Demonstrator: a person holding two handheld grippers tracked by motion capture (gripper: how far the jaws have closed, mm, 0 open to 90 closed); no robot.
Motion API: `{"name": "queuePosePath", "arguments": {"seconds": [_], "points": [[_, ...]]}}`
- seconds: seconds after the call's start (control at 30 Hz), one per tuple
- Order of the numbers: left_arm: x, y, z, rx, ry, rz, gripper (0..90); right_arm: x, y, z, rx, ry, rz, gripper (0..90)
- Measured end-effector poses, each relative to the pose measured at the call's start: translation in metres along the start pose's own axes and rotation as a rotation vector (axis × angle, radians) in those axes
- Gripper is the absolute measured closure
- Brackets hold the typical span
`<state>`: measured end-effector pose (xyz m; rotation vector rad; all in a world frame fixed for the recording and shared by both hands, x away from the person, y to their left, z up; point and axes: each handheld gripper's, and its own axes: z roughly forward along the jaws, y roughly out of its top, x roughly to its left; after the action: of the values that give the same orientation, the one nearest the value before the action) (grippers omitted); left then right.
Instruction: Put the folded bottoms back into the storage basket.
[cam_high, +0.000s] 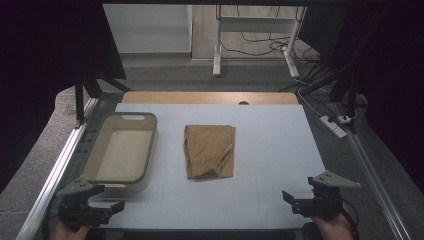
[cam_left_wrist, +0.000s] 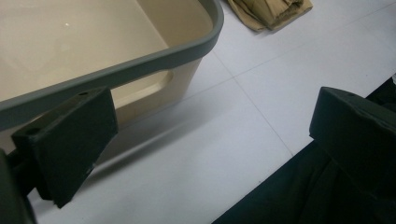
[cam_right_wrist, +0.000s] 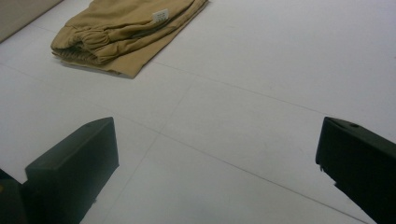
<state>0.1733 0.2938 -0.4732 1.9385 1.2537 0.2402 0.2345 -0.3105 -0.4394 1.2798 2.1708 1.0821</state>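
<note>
A folded tan garment (cam_high: 209, 151) lies flat in the middle of the white table (cam_high: 272, 150). To its left stands a beige basket with a grey rim (cam_high: 146, 150), nothing inside it. My left gripper (cam_high: 106, 198) is held at the near left corner, just in front of the basket, open with nothing between its jaws. In the left gripper view the left gripper (cam_left_wrist: 210, 140) looks past the basket's rim (cam_left_wrist: 140, 65) toward the garment (cam_left_wrist: 271, 11). My right gripper (cam_high: 299, 188) is at the near right, open and holding nothing. In the right gripper view the right gripper (cam_right_wrist: 217, 163) faces the garment (cam_right_wrist: 121, 32), well short of it.
A wooden strip (cam_high: 210, 97) borders the table's far edge, and metal rails (cam_high: 55, 170) run along both sides. Beyond the table are a desk frame (cam_high: 255, 45) and cables on the floor. Dark fabric (cam_left_wrist: 289, 196) lies by the left gripper's near jaw.
</note>
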Motion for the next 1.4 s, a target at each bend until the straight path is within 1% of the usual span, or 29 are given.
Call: {"name": "queuePosePath", "arguments": {"seconds": [0.13, 0.27, 0.4, 0.53, 0.9, 1.0, 1.1, 1.2, 1.27, 1.4], "points": [[-0.0005, -0.0008, -0.0004, 0.002, -0.001, 0.005, 0.5, 0.0021, 0.0007, 0.0011, 0.003, 0.0, -0.018, 0.0], [0.0003, -0.0011, -0.0005, 0.0, -0.006, -0.001, 0.6, 0.0028, 0.0014, 0.0029, 0.021, 0.011, -0.03, 0.0], [-0.0006, -0.0011, -0.0005, 0.004, -0.004, 0.008, 0.6, 0.0026, 0.0013, 0.0029, 0.02, 0.024, -0.031, 0.0], [-0.0017, -0.001, -0.0001, 0.008, -0.003, 0.017, 0.6, 0.003, 0.0015, 0.0032, 0.022, 0.025, -0.034, 0.0], [-0.0022, -0.0009, 0.0001, 0.012, 0.001, 0.02, 0.5, 0.0027, 0.0018, 0.0042, 0.03, 0.032, -0.033, 0.0], [-0.0019, -0.0006, 0.0003, 0.015, -0.005, 0.021, 0.0, 0.003, 0.002, 0.0044, 0.035, 0.036, -0.039, 0.0], [-0.0017, -0.0007, -0.001, 0.004, -0.007, 0.019, 0.0, 0.0031, 0.002, 0.0051, 0.035, 0.034, -0.04, 0.0], [-0.0029, -0.0008, -0.0019, -0.006, 0.013, 0.027, 0.0, 0.0035, 0.0023, 0.0059, 0.041, 0.035, -0.039, 0.0], [-0.0034, -0.0004, -0.0026, -0.012, 0.017, 0.03, 0.0, 0.0036, 0.0024, 0.006, 0.044, 0.035, -0.041, 0.0], [-0.0043, 0.0002, -0.0041, -0.029, 0.01, 0.03, 0.0, 0.0038, 0.0026, 0.0067, 0.049, 0.038, -0.049, 0.0]]}}
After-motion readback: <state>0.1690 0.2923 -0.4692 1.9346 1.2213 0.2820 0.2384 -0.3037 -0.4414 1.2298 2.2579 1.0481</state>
